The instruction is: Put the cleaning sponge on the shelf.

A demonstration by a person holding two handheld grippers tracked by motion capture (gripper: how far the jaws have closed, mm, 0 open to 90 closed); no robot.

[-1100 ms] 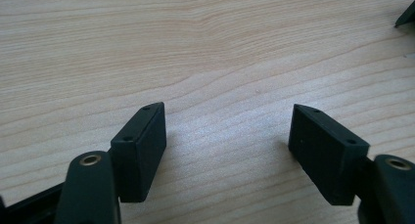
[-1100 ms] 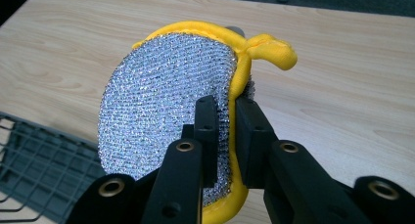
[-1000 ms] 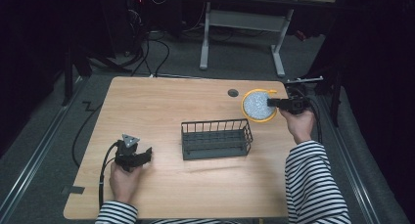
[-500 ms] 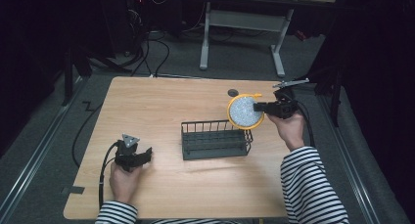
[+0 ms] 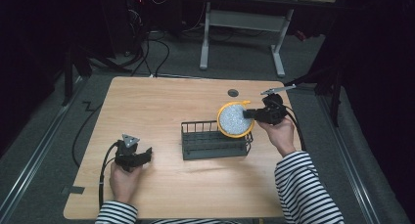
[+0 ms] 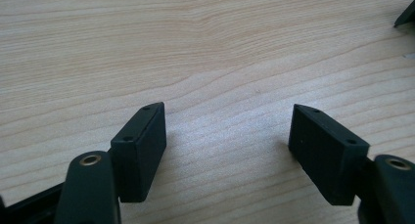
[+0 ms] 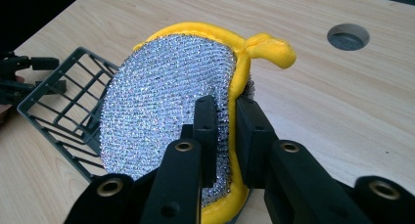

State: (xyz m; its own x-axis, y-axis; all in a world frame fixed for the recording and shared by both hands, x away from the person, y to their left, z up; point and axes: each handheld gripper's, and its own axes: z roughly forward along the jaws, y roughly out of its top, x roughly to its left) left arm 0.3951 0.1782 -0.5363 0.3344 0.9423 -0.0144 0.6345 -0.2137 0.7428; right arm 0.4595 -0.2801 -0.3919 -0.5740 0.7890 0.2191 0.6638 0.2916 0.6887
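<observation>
Scrubber (image 7: 166, 106) pinched in right claw (image 7: 226, 119) above one basket (image 5: 214, 145); left claw (image 6: 227, 141) spread

No text, label, brand, number or sign is legible anywhere.

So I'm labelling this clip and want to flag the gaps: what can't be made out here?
- Back face of the scouring pad: in the right gripper view it faces away from the camera.
- Pad's lower edge: the right gripper covers it in that view.
- Wire basket floor: too small in the high view; cut off by the pad in the right gripper view.
- Left gripper view: the basket's corner is cut off at its right edge.
</observation>
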